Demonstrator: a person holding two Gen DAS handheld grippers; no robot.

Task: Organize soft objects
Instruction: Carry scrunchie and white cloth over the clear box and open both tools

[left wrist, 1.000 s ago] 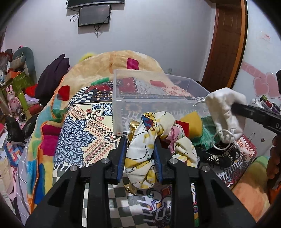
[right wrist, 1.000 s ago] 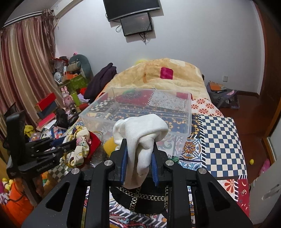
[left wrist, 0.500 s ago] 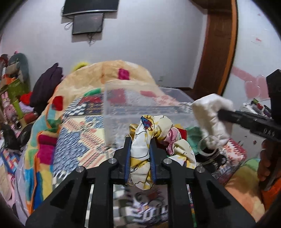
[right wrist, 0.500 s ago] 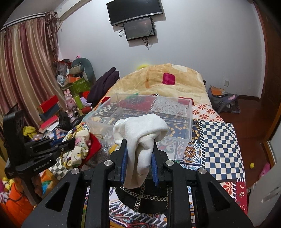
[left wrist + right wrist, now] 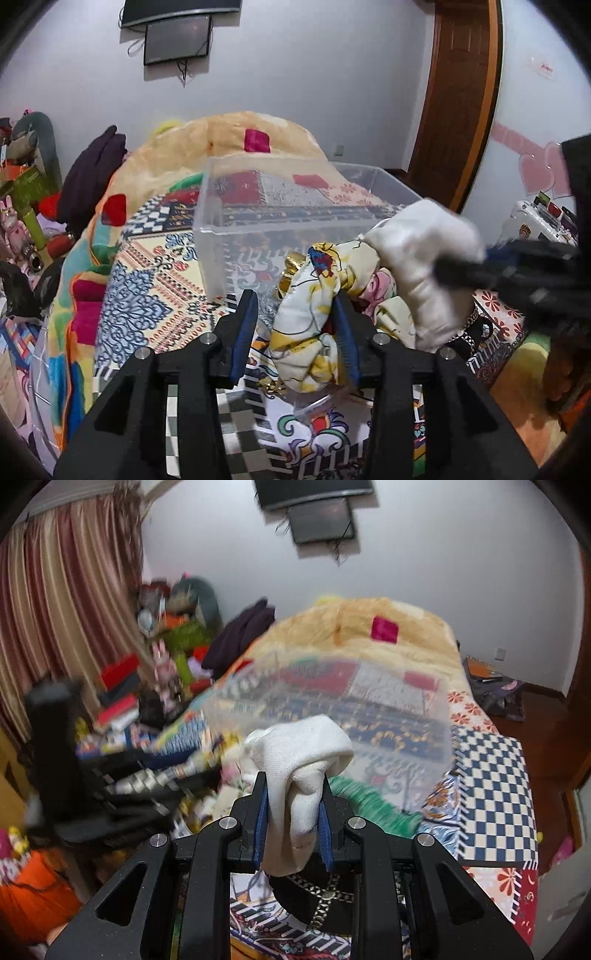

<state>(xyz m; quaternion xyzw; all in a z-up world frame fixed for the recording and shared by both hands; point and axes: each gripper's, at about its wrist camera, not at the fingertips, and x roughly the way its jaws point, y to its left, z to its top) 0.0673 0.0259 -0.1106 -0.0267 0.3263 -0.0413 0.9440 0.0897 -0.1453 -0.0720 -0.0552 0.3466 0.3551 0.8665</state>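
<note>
My left gripper [image 5: 295,325] stands open: a yellow-and-white floral cloth [image 5: 314,325] leans on its right finger, with a gap beside the left finger. My right gripper [image 5: 291,812] is shut on a white sock [image 5: 299,768] and holds it raised; it shows blurred in the left wrist view [image 5: 424,266], close to the floral cloth. A clear plastic bin [image 5: 295,206] stands on the bed just beyond both grippers and looks empty.
A patterned quilt [image 5: 147,280] covers the bed. A green soft item [image 5: 369,805] and a black studded item [image 5: 317,897] lie near the bin. A beige blanket [image 5: 369,627] is heaped behind it. Clutter and curtains line the left side [image 5: 122,686].
My left gripper's jaws have opened from their grip on the floral cloth. My right gripper has swung left with the sock, closer to the left gripper and the bin.
</note>
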